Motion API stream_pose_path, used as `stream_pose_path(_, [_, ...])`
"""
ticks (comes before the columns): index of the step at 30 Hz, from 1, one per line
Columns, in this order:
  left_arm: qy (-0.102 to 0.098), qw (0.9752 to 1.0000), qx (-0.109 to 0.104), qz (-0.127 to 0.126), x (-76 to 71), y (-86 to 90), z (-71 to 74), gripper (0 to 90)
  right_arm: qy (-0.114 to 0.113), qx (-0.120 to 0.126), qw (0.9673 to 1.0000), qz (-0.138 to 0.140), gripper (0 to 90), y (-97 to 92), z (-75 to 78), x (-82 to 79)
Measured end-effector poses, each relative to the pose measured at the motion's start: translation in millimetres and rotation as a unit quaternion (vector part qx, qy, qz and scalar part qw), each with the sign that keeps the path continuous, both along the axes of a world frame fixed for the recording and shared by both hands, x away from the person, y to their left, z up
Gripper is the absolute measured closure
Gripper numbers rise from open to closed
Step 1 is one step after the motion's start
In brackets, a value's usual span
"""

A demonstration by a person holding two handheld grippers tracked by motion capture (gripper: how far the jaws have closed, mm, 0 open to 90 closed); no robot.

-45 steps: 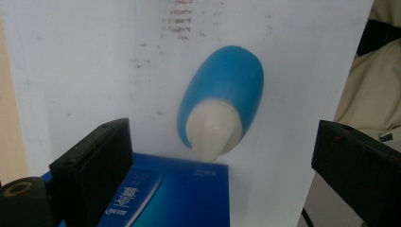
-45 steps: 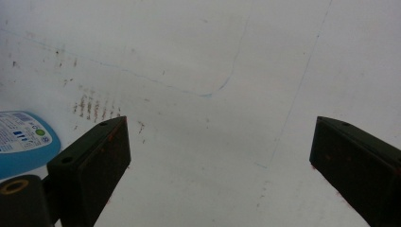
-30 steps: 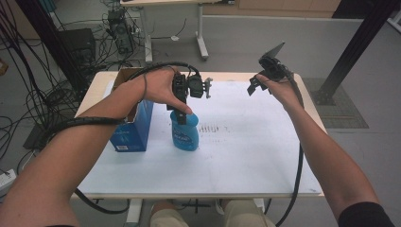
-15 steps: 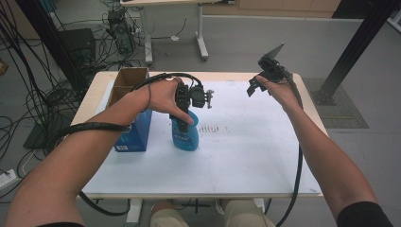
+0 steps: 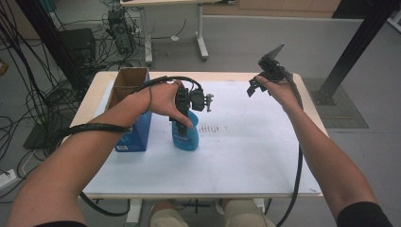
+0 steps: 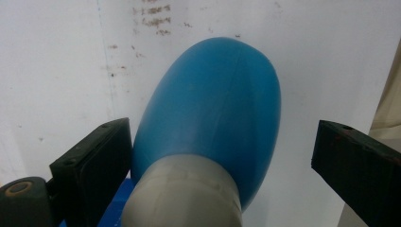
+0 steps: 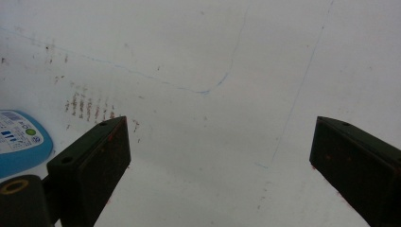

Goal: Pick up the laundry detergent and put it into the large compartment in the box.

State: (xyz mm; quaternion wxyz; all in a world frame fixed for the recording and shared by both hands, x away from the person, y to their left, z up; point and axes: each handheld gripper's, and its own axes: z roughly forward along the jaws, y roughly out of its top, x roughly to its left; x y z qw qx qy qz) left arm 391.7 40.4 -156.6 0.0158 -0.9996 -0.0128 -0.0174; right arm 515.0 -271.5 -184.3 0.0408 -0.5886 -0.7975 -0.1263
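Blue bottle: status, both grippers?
Left gripper open, jaws either side of the blue bottle, not clamped. Right gripper open, holding nothing. Bottle upright beside the cardboard box. Nothing in the way.

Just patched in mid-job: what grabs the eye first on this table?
The blue bottle stands upright left of centre on the white table, with the left tongs straddling its grey cap from above, jaws wide and not clamped. Just left of it sits an open cardboard box with blue sides. The right tongs hover open above the table's far right part.
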Motion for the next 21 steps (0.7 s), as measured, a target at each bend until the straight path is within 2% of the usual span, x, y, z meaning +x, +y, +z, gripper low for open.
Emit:
stream_pose_path(11, [0.003,0.9999,-0.003,0.01,8.0,4.5,-4.7,7.0,0.003,-0.001,1.0,0.001,5.7,0.4,-2.6,2.8])
stream_pose_path(21, [0.012,0.9999,-0.003,0.01,10.6,3.6,-7.3,7.1,0.006,0.0,1.0,0.003,5.7,2.8,-4.6,4.2])
